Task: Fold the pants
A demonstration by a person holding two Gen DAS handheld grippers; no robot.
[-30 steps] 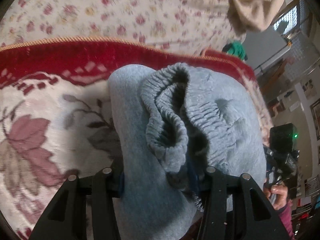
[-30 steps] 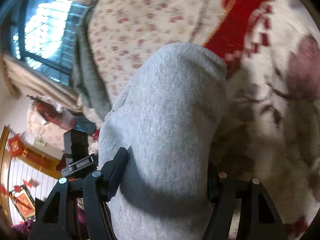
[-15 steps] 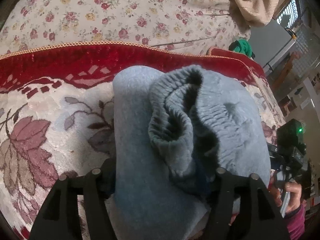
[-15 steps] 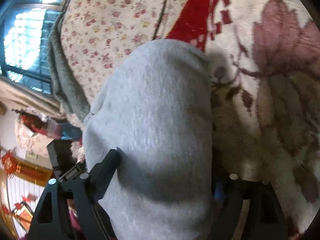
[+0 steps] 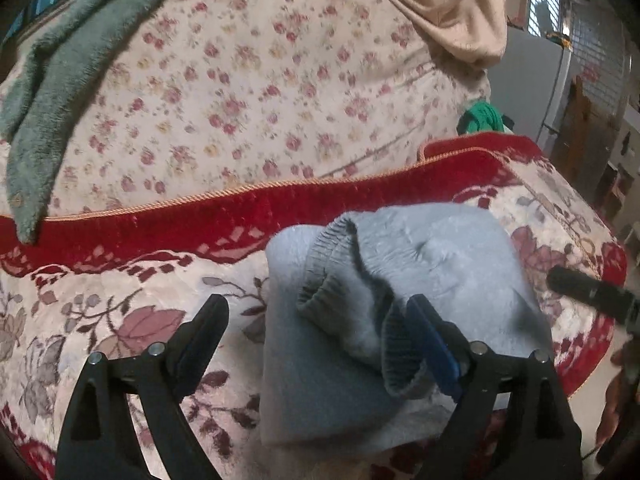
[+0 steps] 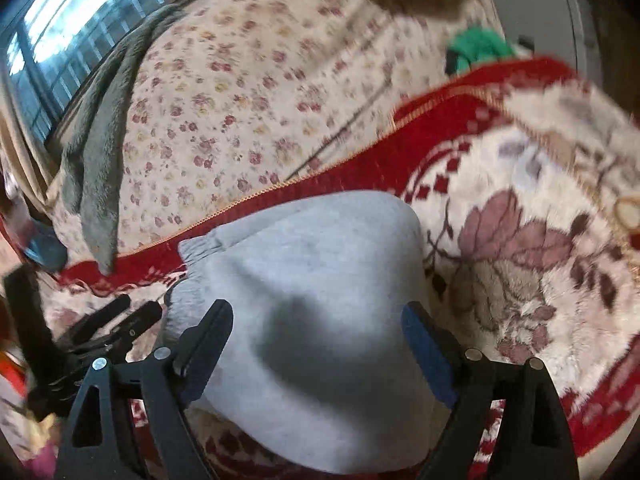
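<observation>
The grey pants (image 5: 400,272) lie folded into a compact bundle on the red and cream floral rug (image 5: 120,320), ribbed waistband (image 5: 332,264) bunched on top. My left gripper (image 5: 316,328) is open, its jaws wide apart and holding nothing, the right jaw against a ribbed fold. In the right wrist view the same bundle (image 6: 312,300) fills the middle. My right gripper (image 6: 316,332) is open just above it, jaws spread to either side. The left gripper (image 6: 100,332) shows at the left edge.
A flowered bedsheet (image 5: 248,92) lies beyond the rug. A grey-green fleece blanket (image 5: 48,72) drapes at the left, beige cloth (image 5: 452,4) at the upper right, a green item (image 5: 482,116) at the rug's far corner. The rug edge drops off at the right.
Both grippers have opened and let go of the pants, then drawn back. The bundle now rests on the rug and looks smaller in both views.
</observation>
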